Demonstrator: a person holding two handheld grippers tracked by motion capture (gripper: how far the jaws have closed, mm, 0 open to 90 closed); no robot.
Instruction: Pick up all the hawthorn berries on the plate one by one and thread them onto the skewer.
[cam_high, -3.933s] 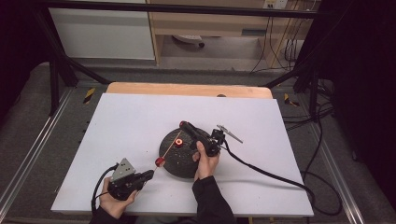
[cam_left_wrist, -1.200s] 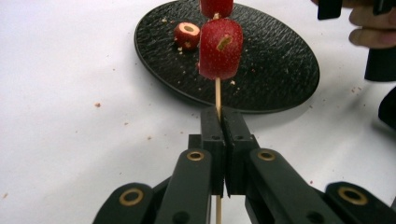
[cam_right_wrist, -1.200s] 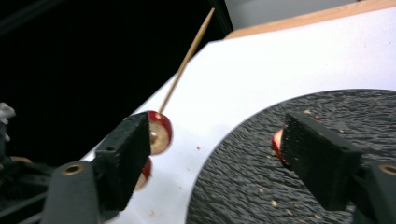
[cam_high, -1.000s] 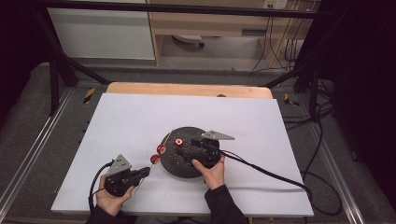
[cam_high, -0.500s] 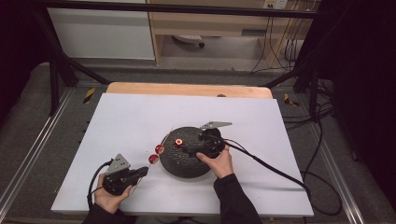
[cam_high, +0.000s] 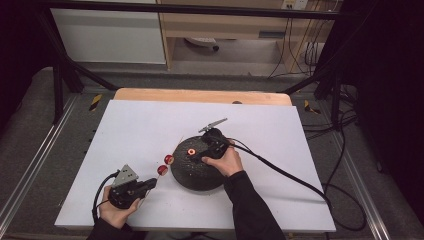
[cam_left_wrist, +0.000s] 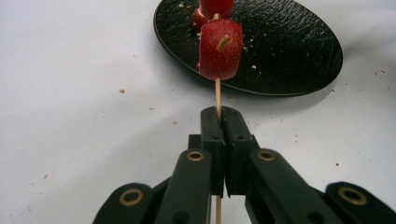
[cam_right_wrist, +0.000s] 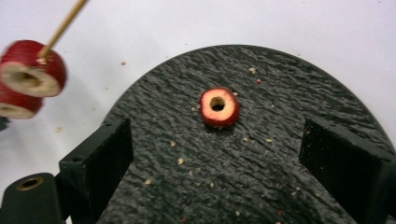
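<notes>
One cored red fruit slice (cam_right_wrist: 218, 107), black plate (cam_right_wrist: 289, 93)

Overhead light falls evenly on the white table (cam_high: 150, 125); surroundings beyond it drop to near black, and the high view is soft and slightly grainy. Ahead of my left tongs (cam_left_wrist: 219, 116) the black plate (cam_left_wrist: 289, 51) shows faint sheen, a soft shadow beneath its rim. Beside my right tongs (cam_right_wrist: 215, 154), the skewered fruit pieces (cam_right_wrist: 28, 79) are motion-blurred; the jaws nearest the lens are soft.

White tabletop (cam_high: 140, 130) on wood board (cam_high: 200, 96), grey floor (cam_high: 30, 130), white cabinet (cam_high: 110, 35) behind, dim surrounds w/ cables (cam_high: 300, 50)
</notes>
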